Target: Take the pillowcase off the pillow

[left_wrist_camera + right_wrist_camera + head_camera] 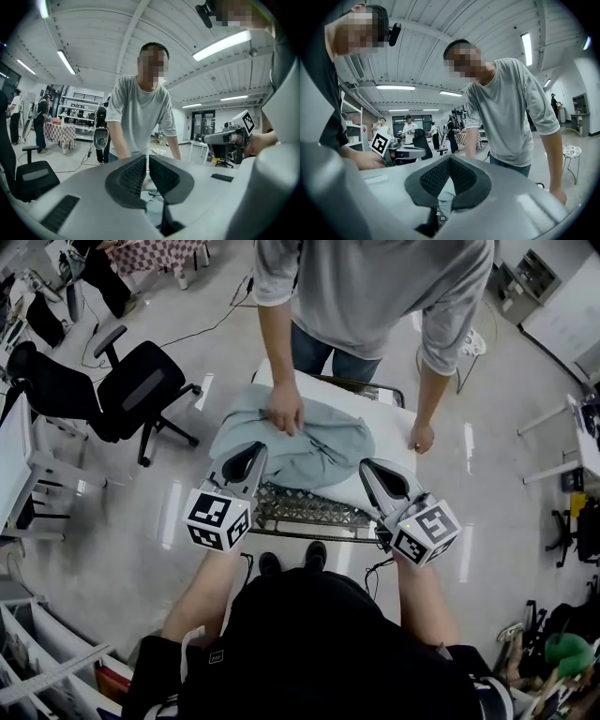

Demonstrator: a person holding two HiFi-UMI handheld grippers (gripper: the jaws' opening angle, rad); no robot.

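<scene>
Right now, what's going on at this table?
A person holds a gripper in each hand at the near edge of the table. The left gripper and right gripper each appear to have their fingers closed on the near side of a rumpled blue-grey pillowcase. Across the table, a second person presses one hand down on the pillowcase and rests the other hand on the table.

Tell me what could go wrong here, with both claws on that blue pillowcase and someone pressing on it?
The left gripper and right gripper seem to pinch only the thin near edge of the pillowcase, so the cloth may slip free when pulled. The other person's hand pins the far side; if it lifts, everything may slide along instead of the case peeling off. Loose cloth could also snag on the metal lattice below the grippers.
</scene>
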